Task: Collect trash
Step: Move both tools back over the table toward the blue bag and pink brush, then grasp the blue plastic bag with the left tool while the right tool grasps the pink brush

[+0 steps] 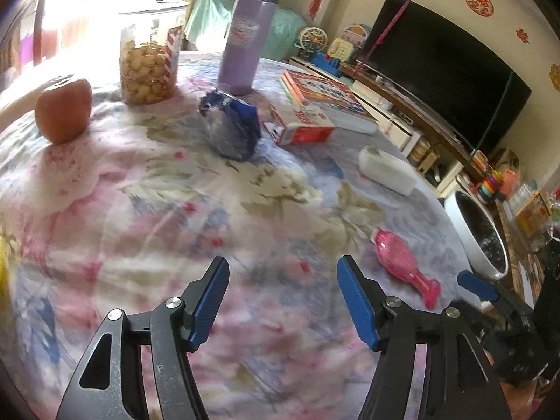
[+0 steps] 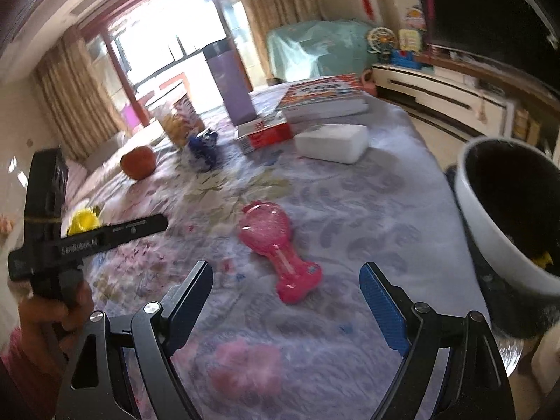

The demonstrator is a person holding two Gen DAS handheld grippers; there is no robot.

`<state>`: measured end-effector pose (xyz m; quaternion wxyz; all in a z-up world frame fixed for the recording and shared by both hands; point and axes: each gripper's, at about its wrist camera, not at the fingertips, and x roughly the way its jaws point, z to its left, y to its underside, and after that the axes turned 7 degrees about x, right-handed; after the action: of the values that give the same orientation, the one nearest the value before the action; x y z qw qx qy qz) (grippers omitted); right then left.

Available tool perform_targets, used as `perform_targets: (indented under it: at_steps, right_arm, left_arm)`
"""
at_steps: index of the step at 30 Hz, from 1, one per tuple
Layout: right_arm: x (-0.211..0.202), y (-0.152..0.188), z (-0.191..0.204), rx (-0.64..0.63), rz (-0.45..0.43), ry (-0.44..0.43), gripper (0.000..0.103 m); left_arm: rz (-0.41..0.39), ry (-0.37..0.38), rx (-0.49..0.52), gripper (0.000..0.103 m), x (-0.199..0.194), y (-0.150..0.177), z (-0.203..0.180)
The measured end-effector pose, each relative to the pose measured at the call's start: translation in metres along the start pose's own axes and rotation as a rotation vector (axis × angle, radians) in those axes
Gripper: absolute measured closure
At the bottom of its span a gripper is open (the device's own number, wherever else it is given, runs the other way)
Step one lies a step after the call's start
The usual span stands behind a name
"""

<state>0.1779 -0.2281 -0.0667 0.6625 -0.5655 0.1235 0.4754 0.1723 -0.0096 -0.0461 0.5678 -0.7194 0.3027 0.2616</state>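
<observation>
The left hand-held gripper (image 1: 281, 301) hangs over the near part of the floral-clothed surface (image 1: 140, 210) with its blue-padded fingers (image 1: 210, 301) apart and nothing between them. The right hand-held gripper (image 2: 287, 308) is likewise spread wide and empty, pointing at a pink transparent plastic wrapper (image 2: 276, 245) that lies flat just beyond its fingertips; in the left wrist view the same wrapper (image 1: 402, 262) lies to the right of the left gripper.

Off the right edge of the surface stands a white bin with a black liner (image 2: 507, 217), and a scrap of yellow trash (image 2: 542, 259) shows low inside it. A crumpled yellow piece (image 2: 84, 220) lies on the surface at the near left, just behind the body of the left gripper as the right wrist view shows it, with a hand (image 2: 59, 311) on its handle.

Farther off, a crumpled blue and silver snack bag (image 1: 231, 126) sits near the middle. To its right are a red and white carton (image 1: 302, 127) lying on its side and a white tissue pack (image 1: 386, 169). Behind these lie a stack of books (image 1: 329, 99), a purple tumbler with a dark lid (image 1: 245, 38), and a clear jar of puffed snacks (image 1: 150, 56). An apple (image 1: 63, 108) stands at the far left.
</observation>
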Motion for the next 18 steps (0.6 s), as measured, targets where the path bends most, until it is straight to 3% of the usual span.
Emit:
perform_targets:
  at_steps: [8,10,13,15,18]
  right_arm:
    - [0.035,-0.002,0.012,-0.083,0.070,0.042,0.017]
    - [0.043,-0.003,0.013,-0.087,0.085,0.045,0.022]
    - [0.053,-0.008,0.016,-0.097,0.095,0.084,0.038]
    - [0.056,-0.012,0.016,-0.080,0.088,0.079,0.064]
    - [0.058,-0.016,0.009,-0.002,0.081,0.048,0.066]
  left_arm:
    - [-0.022,-0.046,-0.018,0.030,0.029,-0.036,0.020]
    - [-0.029,-0.058,-0.025,0.030,0.040,-0.050,0.022]
    - [-0.041,-0.096,-0.012,0.027,0.060,-0.069,0.026]
    - [-0.040,-0.120,-0.007,0.027,0.075,-0.077,0.028]
    - [-0.019,-0.136,-0.023,0.027,0.098,-0.090,0.036]
